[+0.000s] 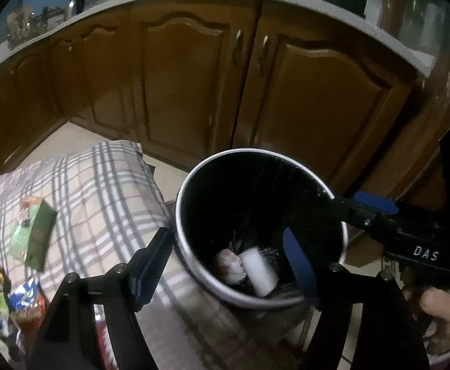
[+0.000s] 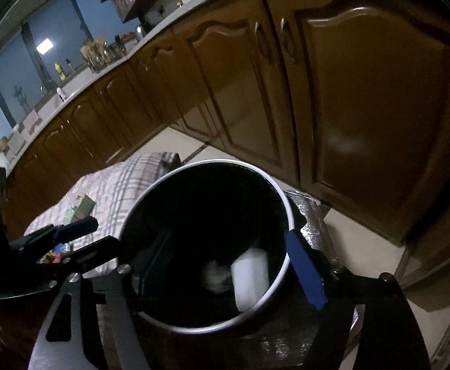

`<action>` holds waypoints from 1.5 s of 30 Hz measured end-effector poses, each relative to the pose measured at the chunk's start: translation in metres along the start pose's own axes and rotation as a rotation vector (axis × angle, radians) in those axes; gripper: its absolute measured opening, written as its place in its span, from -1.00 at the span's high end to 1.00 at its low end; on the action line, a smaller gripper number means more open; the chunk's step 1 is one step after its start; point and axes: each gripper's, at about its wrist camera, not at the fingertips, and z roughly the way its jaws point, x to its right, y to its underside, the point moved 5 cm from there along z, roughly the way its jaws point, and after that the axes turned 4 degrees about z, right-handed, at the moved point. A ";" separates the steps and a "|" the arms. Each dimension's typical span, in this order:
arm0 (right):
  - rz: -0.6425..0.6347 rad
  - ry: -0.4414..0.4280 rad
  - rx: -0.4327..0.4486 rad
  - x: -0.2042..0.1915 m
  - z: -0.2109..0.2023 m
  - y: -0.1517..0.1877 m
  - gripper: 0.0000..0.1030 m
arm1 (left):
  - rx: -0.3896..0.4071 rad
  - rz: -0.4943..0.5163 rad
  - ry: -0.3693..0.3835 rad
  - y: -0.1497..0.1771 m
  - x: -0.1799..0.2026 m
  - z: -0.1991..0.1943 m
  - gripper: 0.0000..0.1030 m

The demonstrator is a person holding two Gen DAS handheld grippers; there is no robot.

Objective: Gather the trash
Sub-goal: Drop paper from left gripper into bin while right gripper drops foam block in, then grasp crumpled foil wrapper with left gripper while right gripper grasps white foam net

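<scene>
**A:** Left wrist view, reading from the left — snack wrappers (image 1: 15, 289) and a green packet (image 1: 38, 237) lie on the checked cloth (image 1: 101, 191) that covers the surface. Then comes the left tool (image 1: 225, 265), fingers spread apart with nothing between them, one tip outside the bin (image 1: 181, 240) and one over its mouth.

**B:** And inside the bin?

**A:** A crumpled wad (image 1: 229, 266) and a white cup (image 1: 260, 273) at the bottom, touching each other. Further right the right tool (image 1: 329, 215) reaches over the rim, also spread and empty, with a hand (image 1: 440, 308) at the edge of view.

**B:** So which step is this?

**A:** I'd judge it the drop — both tools are empty above the bin and the two pieces already lie in it. The next move calls for swinging back left to the wrappers on the cloth, and closing on thin, crinkly packets will need a low, flat approach.

**B:** The room?

**A:** Right wrist view shows dark windows (image 2: 9, 86) at far left, then a long counter (image 2: 70, 89) with bottles, brown cabinet doors (image 2: 363, 108) beneath it, and a pale tiled floor (image 2: 357, 231) beside the bin. It is dim — details inside the bin are blurred.
</scene>
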 end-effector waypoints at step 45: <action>-0.043 -0.197 -0.077 -0.153 0.016 0.111 0.40 | 0.034 -0.159 -0.038 0.170 -0.083 -0.128 -0.13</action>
